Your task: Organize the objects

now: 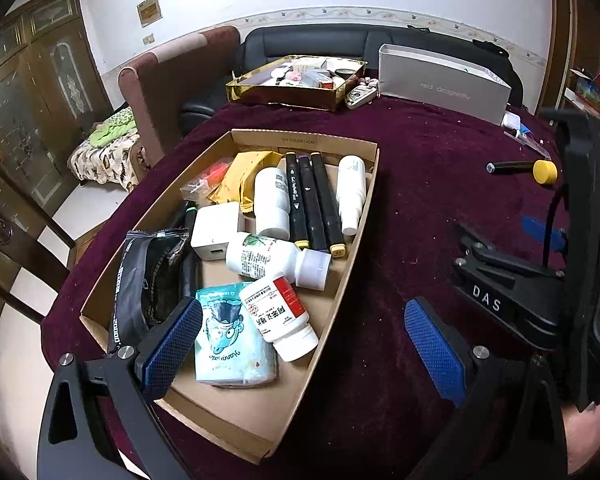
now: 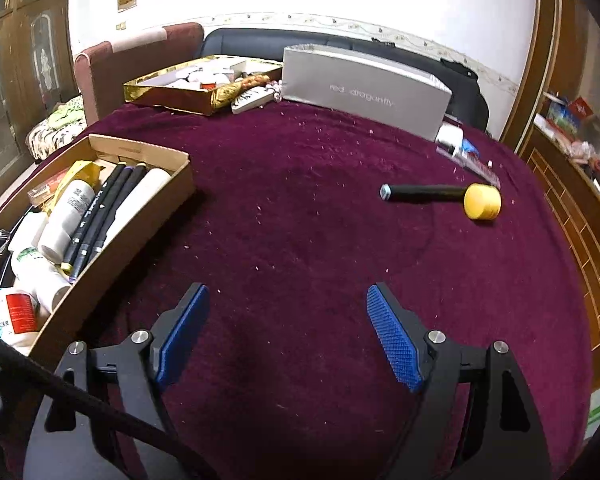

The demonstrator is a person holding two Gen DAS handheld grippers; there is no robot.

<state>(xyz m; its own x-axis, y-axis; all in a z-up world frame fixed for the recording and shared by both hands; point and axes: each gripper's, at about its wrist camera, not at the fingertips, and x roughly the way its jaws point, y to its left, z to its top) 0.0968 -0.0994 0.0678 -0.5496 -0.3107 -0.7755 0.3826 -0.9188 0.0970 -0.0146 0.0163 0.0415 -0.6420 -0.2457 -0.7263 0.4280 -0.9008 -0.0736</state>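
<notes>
Right wrist view gives me the target plainly: the yellow-capped marker [image 2: 440, 196] lies alone on the maroon tabletop [image 2: 300, 208], well apart from the cardboard tray [image 2: 148, 216] at my left, where the other markers and bottles already sit. My right claw [image 2: 288, 332] stands wide apart with nothing between its pads, hovering over bare cloth short of the marker. I judge the step in hand is fetching that marker, so I would bring the claw in across the black barrel rather than the fat yellow cap, pads square to its length, and close low so it cannot roll away. Open room around it is generous on the near side; beyond it, small packets [image 2: 468, 156] and the grey box [image 2: 364, 88] crowd the far edge, and the tabletop drops off to the right. My left claw [image 1: 304, 344] is also spread and empty, one pad over the tray's near end, the other outside its wall, leaving the middle free for the drop.
</notes>
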